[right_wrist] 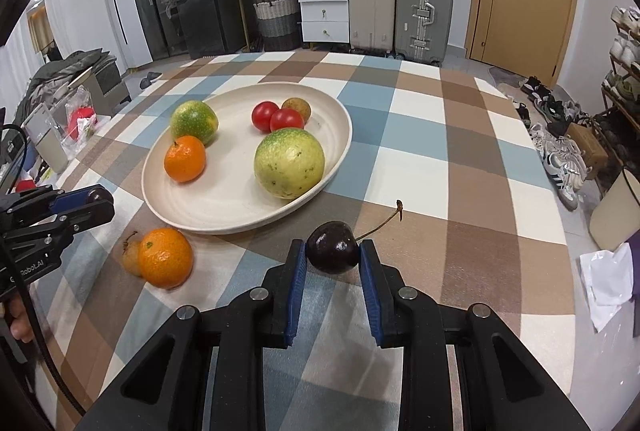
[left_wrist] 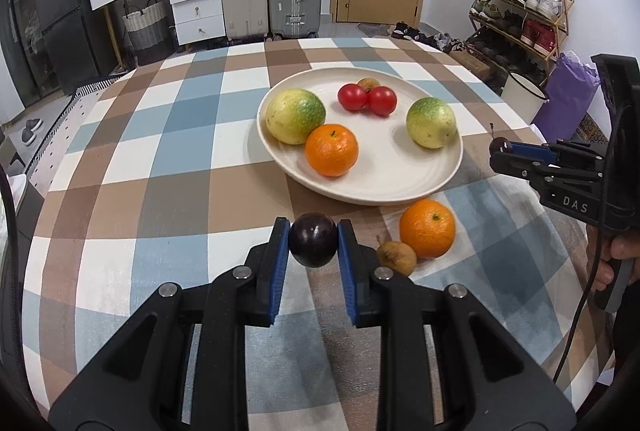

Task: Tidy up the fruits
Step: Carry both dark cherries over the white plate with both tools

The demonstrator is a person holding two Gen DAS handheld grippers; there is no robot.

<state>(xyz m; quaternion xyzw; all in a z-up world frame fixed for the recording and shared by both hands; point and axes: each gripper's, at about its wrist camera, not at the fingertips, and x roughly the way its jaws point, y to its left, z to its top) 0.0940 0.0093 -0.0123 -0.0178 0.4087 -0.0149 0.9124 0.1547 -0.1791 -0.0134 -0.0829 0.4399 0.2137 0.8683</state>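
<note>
Two wrist views of a fruit-sorting task partway through. The cream plate on the checked tablecloth already carries two green-yellow citrus fruits, one orange, two red tomatoes and a small brown fruit behind them. Outside the plate, just beside its near rim, a second orange rests on the cloth, touching a small brown, wrinkled fruit; these two appear to be what is left to collect. Two more fruits are in transit. The left gripper is closed on a dark, stemless cherry, the blue pads pressing on both of its sides; the fruit sits at the very tips of the fingers, short of the plate's near rim. The right gripper is likewise clamped on a dark cherry with a long stem, the stem arching up and to the right; it too is pinched only at the fingertips, short of the rim. Both tools point forward and steeply down at the table, approaching the plate from opposite sides, each visible at the edge of the other's view. A person's hand wraps the right tool's handle. Judged from this layout, the step in hand is carrying both cherries to the plate.
</note>
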